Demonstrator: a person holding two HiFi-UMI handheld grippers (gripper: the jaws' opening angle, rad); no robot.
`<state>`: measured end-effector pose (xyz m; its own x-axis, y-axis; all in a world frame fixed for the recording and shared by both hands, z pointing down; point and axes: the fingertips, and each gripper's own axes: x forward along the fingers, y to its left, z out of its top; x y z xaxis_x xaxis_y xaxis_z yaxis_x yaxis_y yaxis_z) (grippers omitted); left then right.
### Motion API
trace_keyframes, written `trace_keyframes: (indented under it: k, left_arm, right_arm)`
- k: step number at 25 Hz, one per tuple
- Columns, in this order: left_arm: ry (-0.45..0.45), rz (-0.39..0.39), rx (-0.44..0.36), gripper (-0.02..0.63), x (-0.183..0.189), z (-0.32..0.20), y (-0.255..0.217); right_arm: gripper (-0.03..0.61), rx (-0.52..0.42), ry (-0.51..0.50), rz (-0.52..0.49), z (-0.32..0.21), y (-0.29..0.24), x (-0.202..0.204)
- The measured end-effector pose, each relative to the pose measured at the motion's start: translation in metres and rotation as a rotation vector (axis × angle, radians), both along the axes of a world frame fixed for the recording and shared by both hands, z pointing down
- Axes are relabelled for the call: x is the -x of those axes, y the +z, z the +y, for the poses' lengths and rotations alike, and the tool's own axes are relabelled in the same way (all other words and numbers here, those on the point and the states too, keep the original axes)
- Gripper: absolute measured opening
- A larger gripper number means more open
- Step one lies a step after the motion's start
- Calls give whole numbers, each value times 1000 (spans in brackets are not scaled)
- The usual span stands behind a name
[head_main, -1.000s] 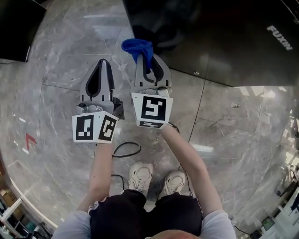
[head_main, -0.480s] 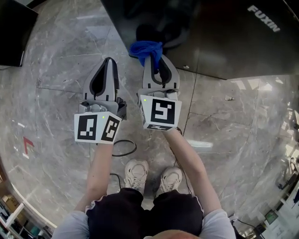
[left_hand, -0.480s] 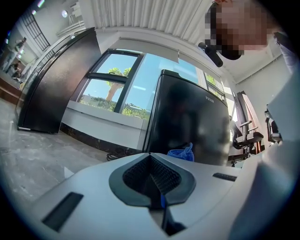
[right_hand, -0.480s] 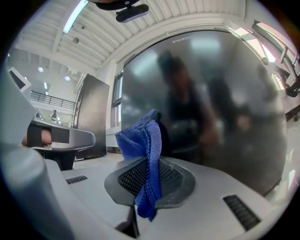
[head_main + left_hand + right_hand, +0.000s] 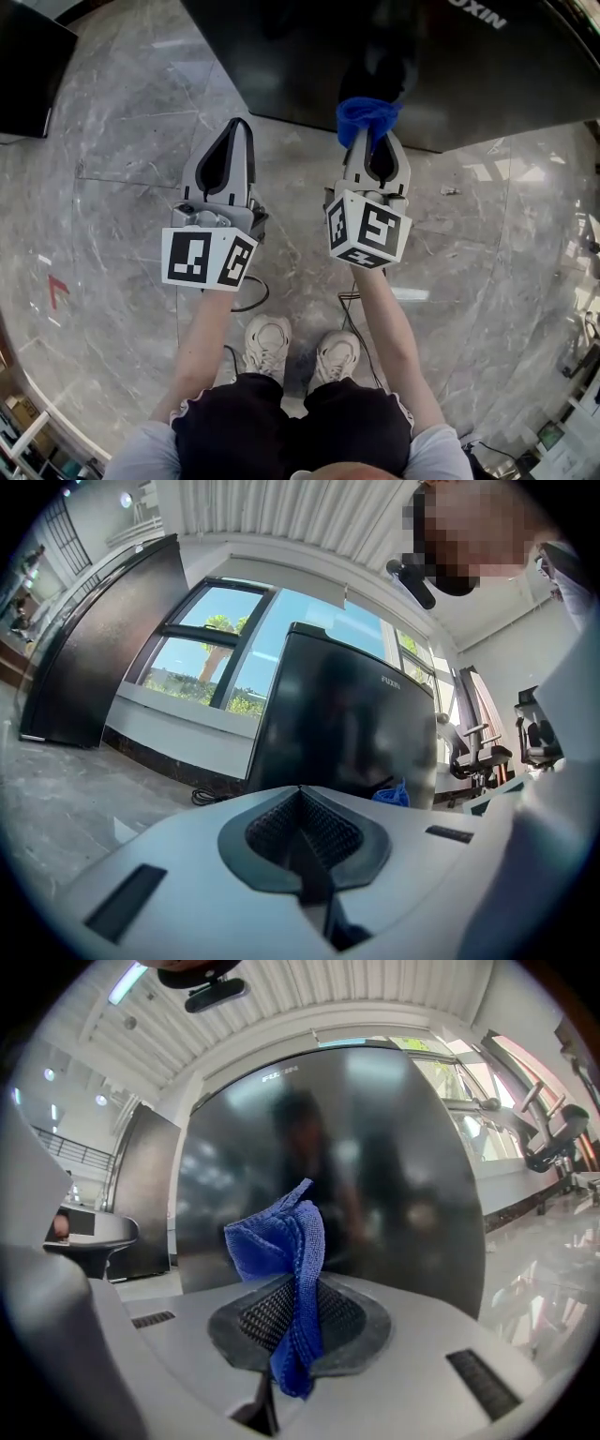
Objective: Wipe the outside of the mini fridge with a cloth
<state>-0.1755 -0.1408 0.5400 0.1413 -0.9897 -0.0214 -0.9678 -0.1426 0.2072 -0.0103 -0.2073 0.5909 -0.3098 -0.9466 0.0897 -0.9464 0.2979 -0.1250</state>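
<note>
The black glossy mini fridge (image 5: pixel 394 66) stands on the floor ahead of me; it fills the right gripper view (image 5: pixel 328 1166) and shows behind the left jaws (image 5: pixel 347 724). A blue cloth (image 5: pixel 367 117) is bunched at the tip of my right gripper (image 5: pixel 373 141), which is shut on it; the cloth (image 5: pixel 286 1279) sticks up between its pads, close to the fridge's front. My left gripper (image 5: pixel 234 131) is shut and holds nothing (image 5: pixel 302 841), hovering over the floor left of the fridge's front face.
Grey marble floor (image 5: pixel 122 169) lies all around. A second black cabinet (image 5: pixel 28 66) stands at the far left. A black cable (image 5: pixel 246 302) loops on the floor by my white shoes (image 5: pixel 267 342). Office chairs (image 5: pixel 478 747) stand behind the fridge.
My right gripper has carried the blue cloth rightward along the fridge's front. Both grippers sit slightly further forward; the view has shifted so the fridge fills more of the top.
</note>
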Motion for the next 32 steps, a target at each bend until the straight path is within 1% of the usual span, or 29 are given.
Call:
trace_keyframes:
  k: [5, 8, 11, 14, 20, 22, 24, 28, 32]
  left_arm:
    - [15, -9, -9, 5, -9, 0, -6]
    - [28, -20, -13, 5, -19, -1, -8]
    - [45, -39, 2, 5, -31, -2, -1]
    - [57, -50, 18, 5, -38, -1, 6]
    - [43, -58, 21, 5, -33, -2, 7]
    - [35, -60, 23, 5, -30, -2, 7]
    - [29, -62, 25, 5, -29, -2, 9]
    - [30, -67, 25, 5, -29, -1, 9]
    - [32, -68, 33, 5, -29, -2, 11]
  right_arm:
    - [60, 36, 119, 4, -5, 5, -52]
    - [60, 41, 169, 13, -9, 6, -79]
    - [60, 46, 199, 14, -12, 6, -97]
    - [60, 55, 263, -2, -16, 7, -124]
    - [60, 92, 422, -39, -28, 10, -187]
    - [60, 98, 446, -40, -30, 10, -197]
    - [60, 92, 450, -29, -31, 10, -200]
    - [60, 104, 482, -64, -33, 12, -212]
    - [60, 112, 508, -71, -38, 11, -227]
